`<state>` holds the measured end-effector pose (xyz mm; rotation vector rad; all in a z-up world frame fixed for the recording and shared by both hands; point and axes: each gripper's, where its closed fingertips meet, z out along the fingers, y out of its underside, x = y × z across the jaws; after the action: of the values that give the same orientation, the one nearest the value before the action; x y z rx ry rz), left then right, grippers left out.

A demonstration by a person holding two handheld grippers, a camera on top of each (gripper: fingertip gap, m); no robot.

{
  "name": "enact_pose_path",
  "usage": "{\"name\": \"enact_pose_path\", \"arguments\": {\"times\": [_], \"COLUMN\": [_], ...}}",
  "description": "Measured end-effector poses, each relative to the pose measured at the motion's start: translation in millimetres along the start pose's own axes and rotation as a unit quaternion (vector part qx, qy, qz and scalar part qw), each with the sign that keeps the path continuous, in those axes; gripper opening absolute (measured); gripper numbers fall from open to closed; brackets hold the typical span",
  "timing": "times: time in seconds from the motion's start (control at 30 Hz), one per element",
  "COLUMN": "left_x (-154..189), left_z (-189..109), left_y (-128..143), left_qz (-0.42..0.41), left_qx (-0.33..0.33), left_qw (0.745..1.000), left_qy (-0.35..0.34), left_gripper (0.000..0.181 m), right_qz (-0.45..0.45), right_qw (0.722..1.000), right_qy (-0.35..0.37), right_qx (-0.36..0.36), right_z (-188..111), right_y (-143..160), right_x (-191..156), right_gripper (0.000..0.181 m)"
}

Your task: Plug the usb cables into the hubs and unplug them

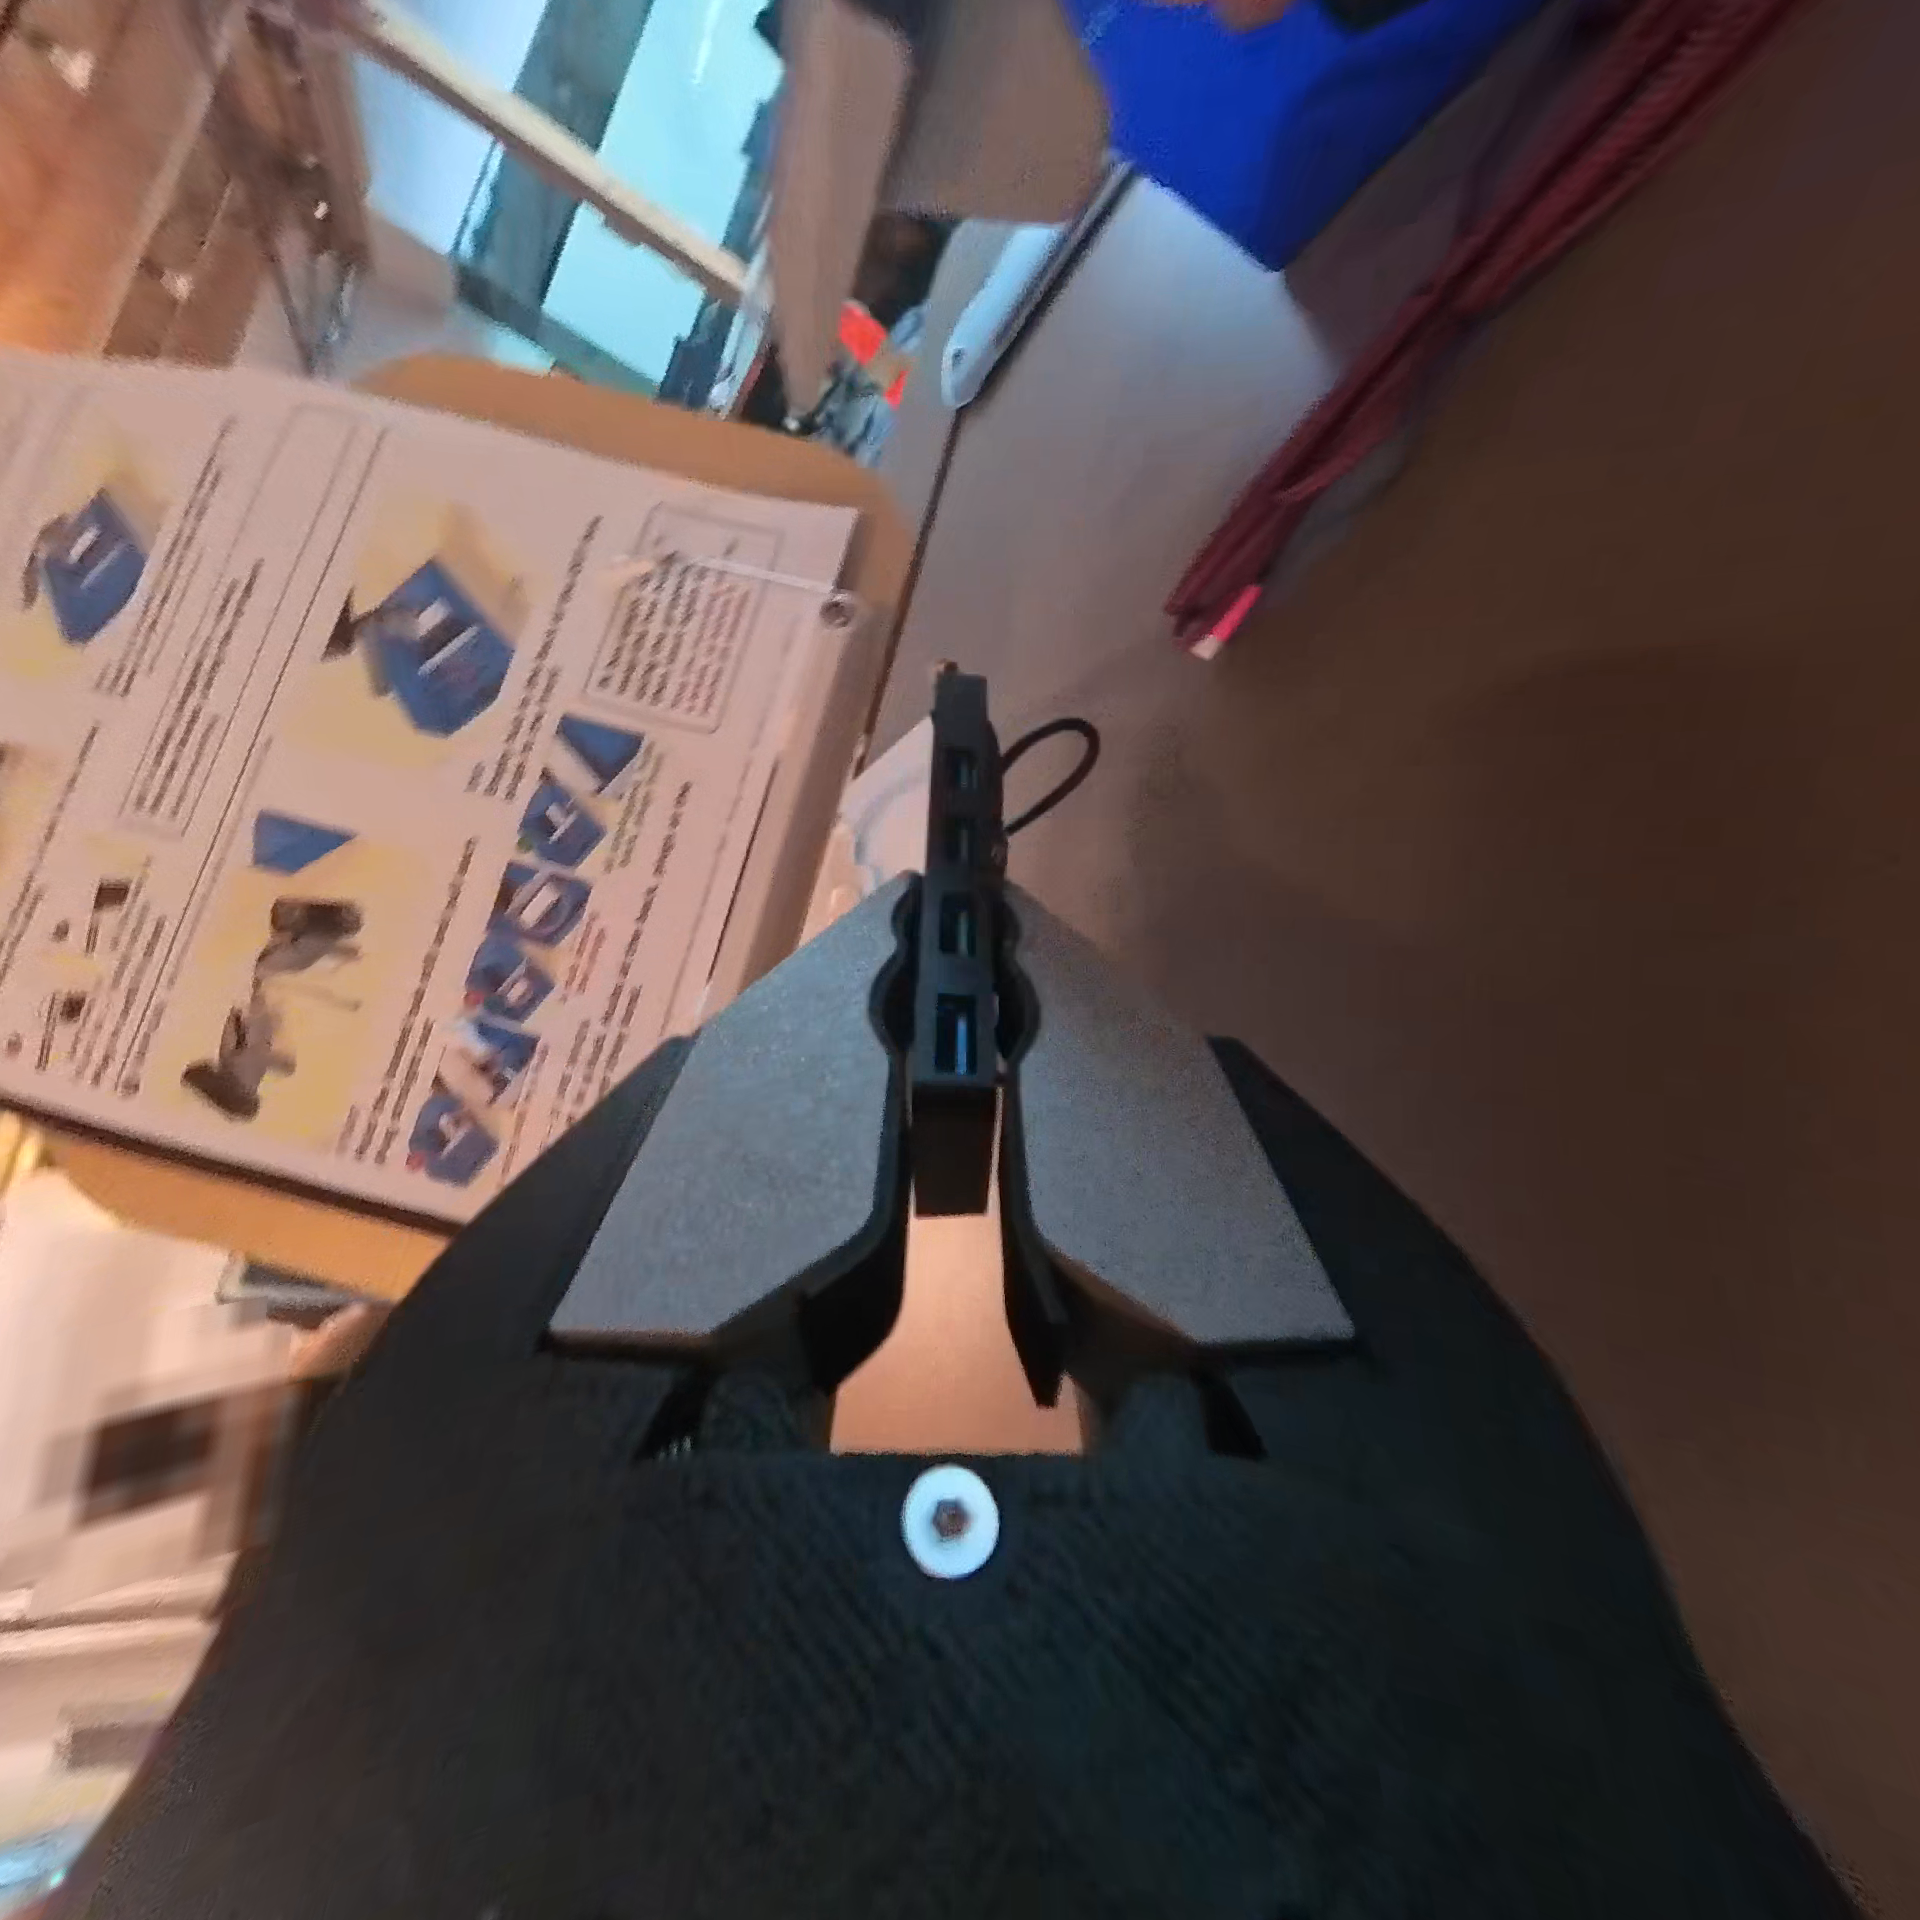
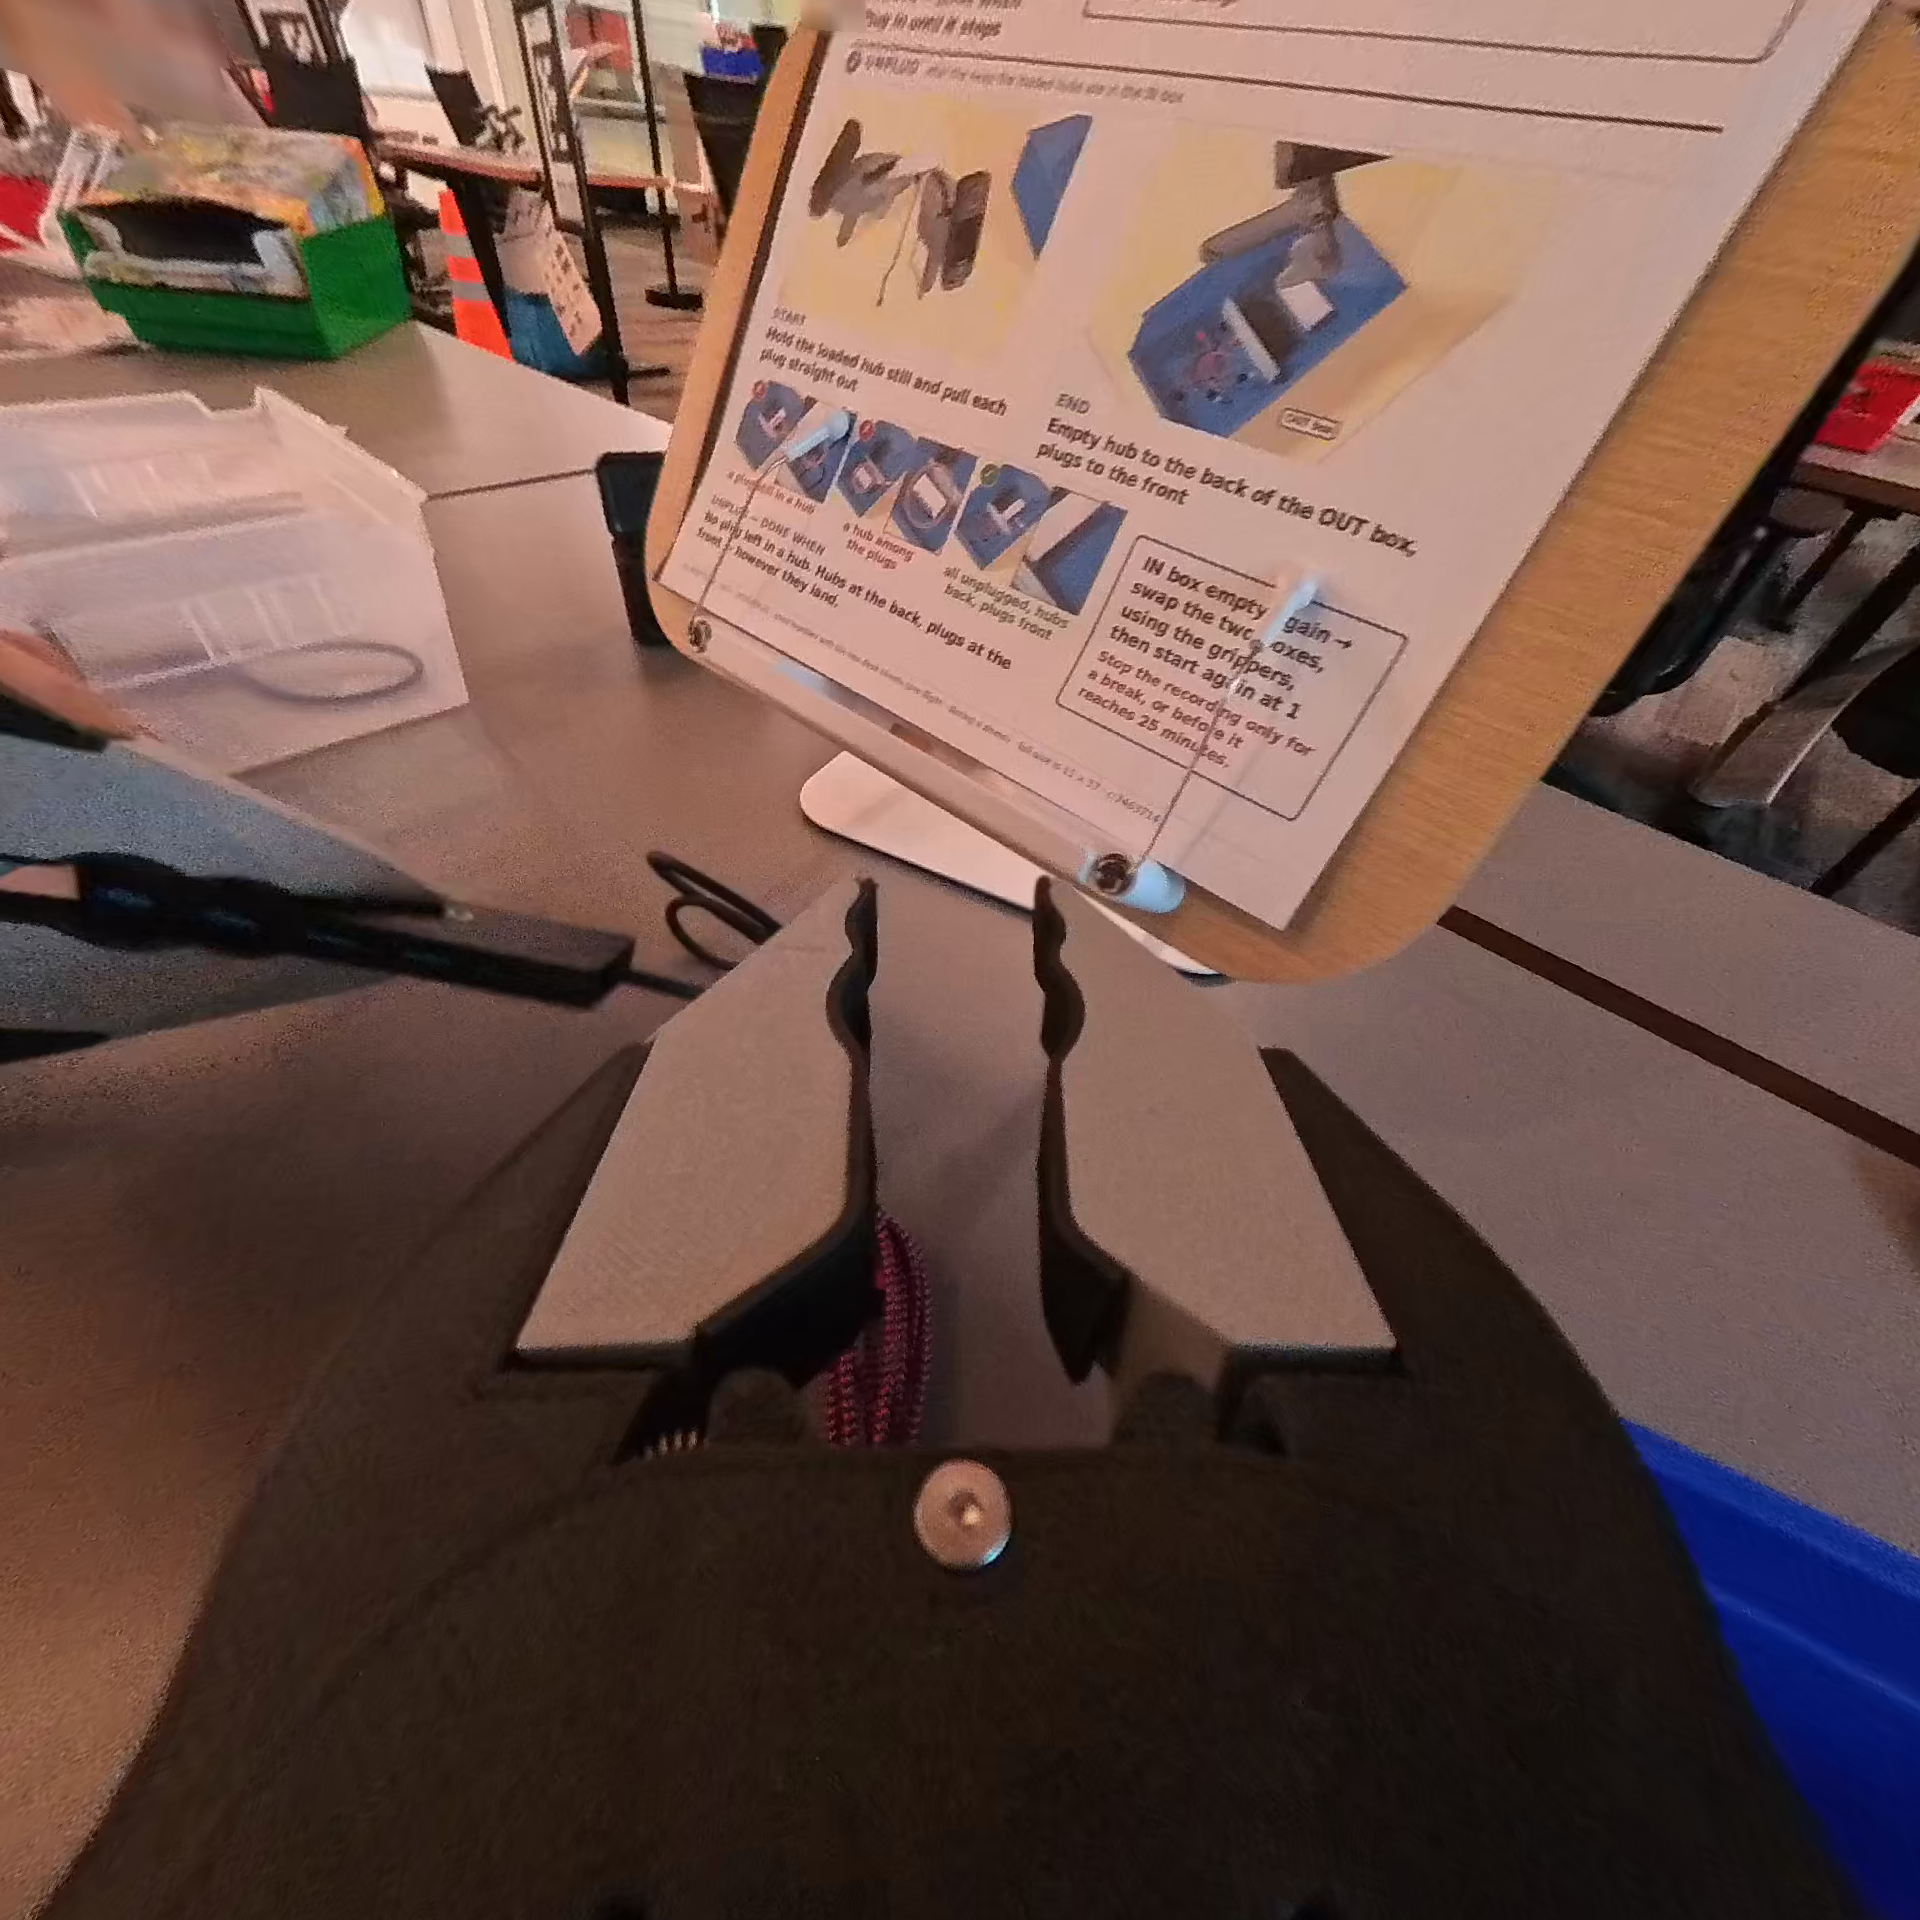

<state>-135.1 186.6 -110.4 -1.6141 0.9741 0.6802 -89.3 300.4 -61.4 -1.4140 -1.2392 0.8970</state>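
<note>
1. Left gripper (image 1: 954,997): jaws clamped on the black USB hub (image 1: 961,914), pinching its flat faces near the rear end. Port row faces the camera; all visible ports empty.
2. Hub long axis runs straight forward along the fingers, away from the wrist; its short black lead (image 1: 1060,769) loops off the far end.
3. Right gripper (image 2: 951,997): jaws parted, nothing between the tips. A magenta braided cable (image 2: 883,1340) shows low between the finger roots; probably lying underneath, not gripped (view poor).
4. Red cable bundle (image 1: 1382,416) lies on the table (image 1: 1558,935), forward-right of the held hub, plug end (image 1: 1226,623) nearest it.
5. Judgement: right gripper is free, so it fetches a plug; insertion must run square to the hub's long axis.
6. Instruction board (image 2: 1143,468) stands beyond.
</note>
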Motion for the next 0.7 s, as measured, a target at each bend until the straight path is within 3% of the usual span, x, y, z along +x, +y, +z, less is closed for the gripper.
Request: {"name": "enact_pose_path", "arguments": {"times": [0.2, 0.53, 0.7], "left_x": [18, 4, -7], "left_z": [5, 4, 0], "left_y": [-5, -4, -2], "left_qz": [0.043, 0.036, 0.016], "left_qx": [0.011, 0.007, 0.006], "left_qw": [0.999, 0.999, 0.999], "left_qy": [0.023, -0.018, -0.039], "left_gripper": [0.008, 0.008, 0.008], "right_qz": [-0.031, -0.019, 0.028], "right_qw": [0.999, 0.999, 1.000], "right_qy": [-0.008, 0.008, 0.013], "right_qx": [-0.022, -0.026, -0.005], "right_z": [7, 4, -3], "right_y": [6, 8, 7], "right_x": [-12, -2, 10], "right_gripper": [0.026, 0.025, 0.025]}}
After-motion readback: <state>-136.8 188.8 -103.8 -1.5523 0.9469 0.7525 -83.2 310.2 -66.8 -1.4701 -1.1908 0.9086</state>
